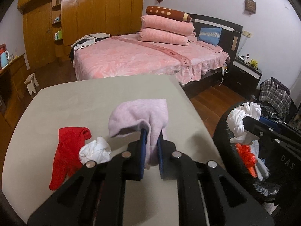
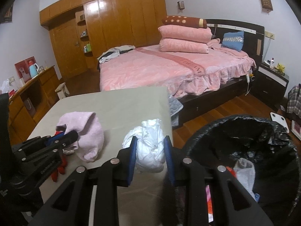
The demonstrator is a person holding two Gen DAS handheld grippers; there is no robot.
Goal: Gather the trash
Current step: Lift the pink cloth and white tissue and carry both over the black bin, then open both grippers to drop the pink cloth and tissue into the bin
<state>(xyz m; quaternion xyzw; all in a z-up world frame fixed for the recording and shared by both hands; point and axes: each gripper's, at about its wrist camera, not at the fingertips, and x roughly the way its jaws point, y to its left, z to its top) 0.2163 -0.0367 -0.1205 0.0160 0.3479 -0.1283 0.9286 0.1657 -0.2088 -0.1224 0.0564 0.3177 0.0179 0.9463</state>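
1. The red glove [image 1: 65, 154] lies flat on the table [image 1: 94, 98] at far left, a white crumpled tissue [image 1: 95, 151] touching it.
2. The left gripper [image 1: 150, 146] is clamped on the pink sock [image 1: 139, 116], lifted above the table.
3. The right gripper [image 2: 150, 150] pinches a white tissue wad [image 2: 150, 145] — the nearer one to the bin.
4. The black-lined bin [image 2: 244, 137] sits to the right, beyond the table edge.

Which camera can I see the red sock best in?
The left wrist view: the red fabric sock lies almost whole on the beige table. In the right wrist view, only red scraps peek out beneath the left gripper.
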